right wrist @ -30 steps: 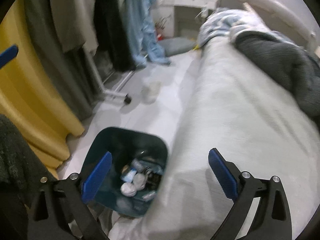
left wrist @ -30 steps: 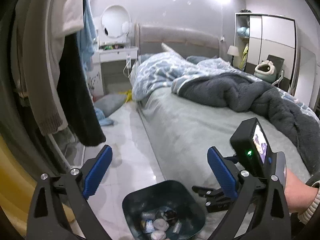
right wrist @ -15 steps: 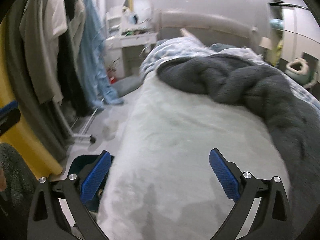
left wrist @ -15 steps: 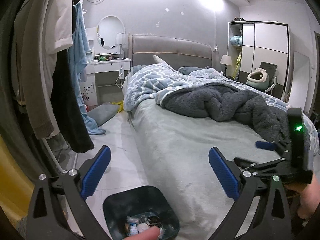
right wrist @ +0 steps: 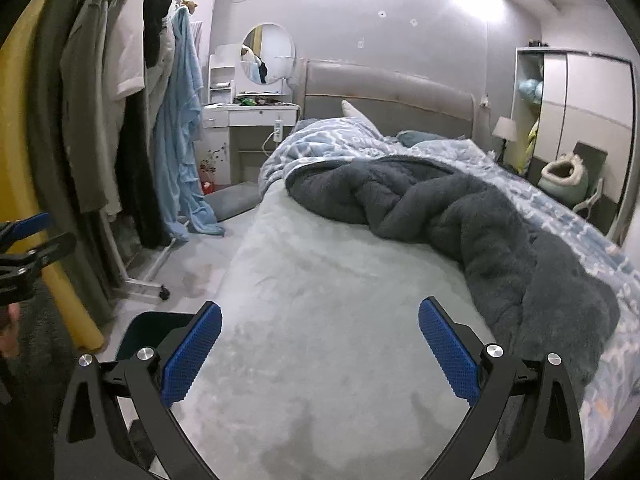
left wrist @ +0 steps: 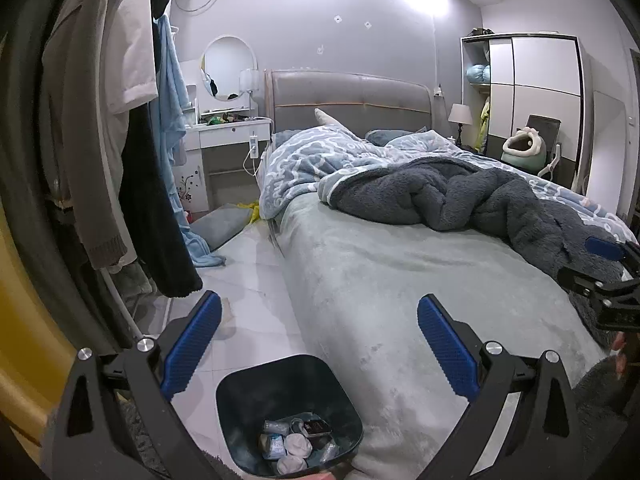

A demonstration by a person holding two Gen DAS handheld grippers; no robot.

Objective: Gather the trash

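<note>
My left gripper (left wrist: pixel 318 346) has its jaws spread wide and empty, directly above the dark bin (left wrist: pixel 256 392) on the floor at the bed's foot corner. The bin contains trash (left wrist: pixel 294 442): small white cups and wrappers; no label on them is legible to me. My right gripper (right wrist: pixel 320 348) has its jaws equally wide and empty, over the pale bed (right wrist: pixel 320 280). Beyond lies a grey blanket (right wrist: pixel 460 216). Farthest are the worktop (right wrist: pixel 248 114) and round mirror (right wrist: pixel 268 54).

Both tongs (left wrist: pixel 319 342) (right wrist: pixel 319 342) have lifted from the bin (left wrist: pixel 248 392).
</note>
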